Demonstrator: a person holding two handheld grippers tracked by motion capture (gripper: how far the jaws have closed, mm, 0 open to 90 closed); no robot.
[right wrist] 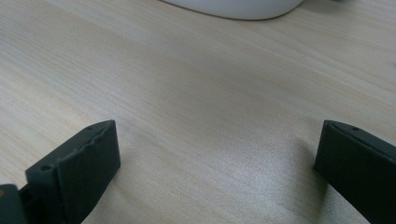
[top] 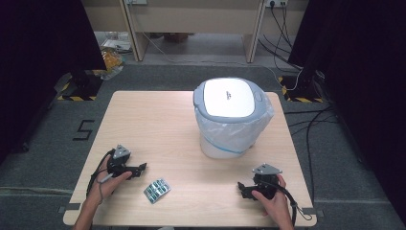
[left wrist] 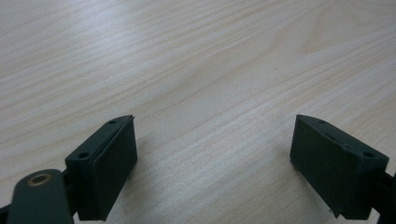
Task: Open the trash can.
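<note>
Pale wooden tabletop (top: 158, 120): both grippers, left (top: 142, 167) and right (top: 240, 188), gaped wide, empty; thin blister pack (top: 157, 190) (near front edge) could skid from pinching jaws.

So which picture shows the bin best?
The high view: there the whole bin stands on the table, lid shut, bag around it. The right gripper view catches just its white bottom edge; the left gripper view looks at bare wood.

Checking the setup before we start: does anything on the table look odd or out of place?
Nothing stands out. The blister pack lies flat near the left gripper, and the lidded bin stands upright with its liner bag draped outside.
</note>
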